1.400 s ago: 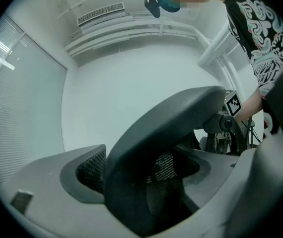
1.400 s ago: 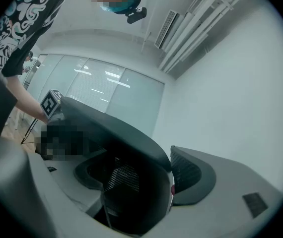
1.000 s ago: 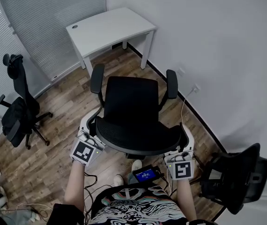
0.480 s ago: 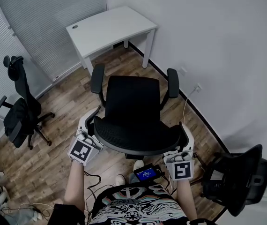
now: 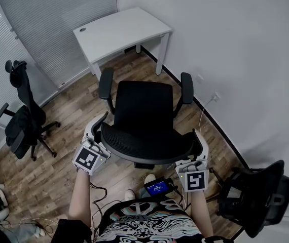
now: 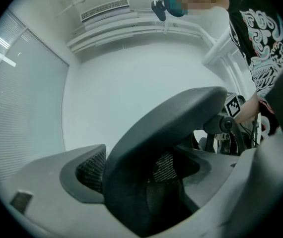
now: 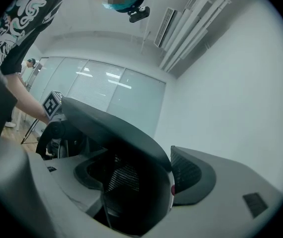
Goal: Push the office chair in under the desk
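Black mesh office chair (image 5: pixel 143 115), facing white desk (image 5: pixel 119 32)

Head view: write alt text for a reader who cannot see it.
Seen from above, a person's left gripper and right gripper clamp the backrest of a black office chair, which faces a white desk in the corner, not yet under it.
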Available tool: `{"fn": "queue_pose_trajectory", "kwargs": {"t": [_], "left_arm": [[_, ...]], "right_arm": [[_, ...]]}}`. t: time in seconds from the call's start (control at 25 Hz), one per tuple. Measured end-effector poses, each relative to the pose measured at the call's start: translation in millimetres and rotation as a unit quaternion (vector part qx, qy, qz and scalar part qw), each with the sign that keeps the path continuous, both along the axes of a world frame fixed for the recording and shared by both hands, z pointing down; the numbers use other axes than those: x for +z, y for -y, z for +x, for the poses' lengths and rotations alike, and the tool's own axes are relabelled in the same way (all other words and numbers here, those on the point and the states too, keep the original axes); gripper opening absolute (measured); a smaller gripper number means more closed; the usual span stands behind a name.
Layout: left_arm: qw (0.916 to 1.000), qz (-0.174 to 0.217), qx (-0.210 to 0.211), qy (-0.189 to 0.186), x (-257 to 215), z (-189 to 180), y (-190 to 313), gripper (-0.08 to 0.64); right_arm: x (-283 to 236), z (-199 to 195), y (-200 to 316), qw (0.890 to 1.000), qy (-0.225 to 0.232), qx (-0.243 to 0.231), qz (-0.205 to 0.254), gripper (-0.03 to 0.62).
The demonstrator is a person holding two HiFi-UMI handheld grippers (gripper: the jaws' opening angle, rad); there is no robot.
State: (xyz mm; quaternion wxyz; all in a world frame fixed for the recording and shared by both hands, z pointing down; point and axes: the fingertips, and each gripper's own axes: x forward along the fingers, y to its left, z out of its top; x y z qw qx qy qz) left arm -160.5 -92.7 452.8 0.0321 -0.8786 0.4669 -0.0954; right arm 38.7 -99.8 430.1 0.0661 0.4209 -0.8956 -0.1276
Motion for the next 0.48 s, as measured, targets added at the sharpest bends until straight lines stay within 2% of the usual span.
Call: {"fn": "queue_pose_trajectory", "kwargs": {"t": [0.28,0.48], "left_arm": [[1.0000,-0.006,0.000,-0.002,1,2,14,0.410],[1.0000,0.008,0.004,-0.002,-2,0,20,0.411]], "right_arm": [[-2,1,14,1.000,0.008,-0.007,0.009,0.331],[1,0,22,1.000,0.006,-0.005,0.000,0.331]]}}
